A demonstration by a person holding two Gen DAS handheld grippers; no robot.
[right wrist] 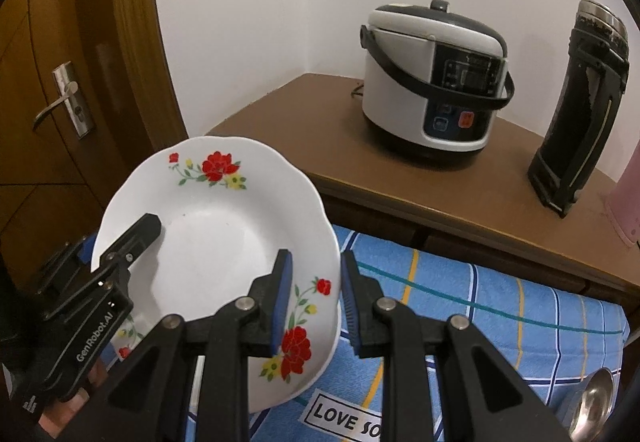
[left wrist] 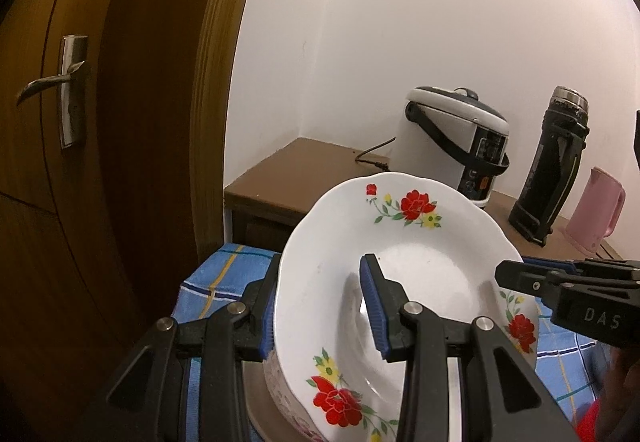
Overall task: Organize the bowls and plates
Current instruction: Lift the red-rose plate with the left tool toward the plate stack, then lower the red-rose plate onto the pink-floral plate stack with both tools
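We hold the floral plate [right wrist: 216, 238] between both grippers, raised and tilted above the blue checked cloth [right wrist: 500, 306] at the near edge of the scene, in front of the brown cabinet [right wrist: 320, 121]. Our left gripper [left wrist: 324, 306] straddles the plate's left rim, one blue pad behind it and one on the white face, and looks clamped; our right gripper [right wrist: 314, 302] straddles the right rim, but a gap shows between the outer pad and the edge, so we judge that grasp looser or not yet closed. The chief risk, as we see it, is slip: glazed china between narrow pads, held only at the rim, could pivot or drop if one side lets go before the other bears the weight. Beneath it in the left view sits what seems to be another dish with a pink pattern [left wrist: 288, 402], so a fall could chip both. The plate is round, with no true long axis; its face points up and toward us, its far edge lifted toward the rice cooker [right wrist: 436, 81] and flask [right wrist: 580, 109].
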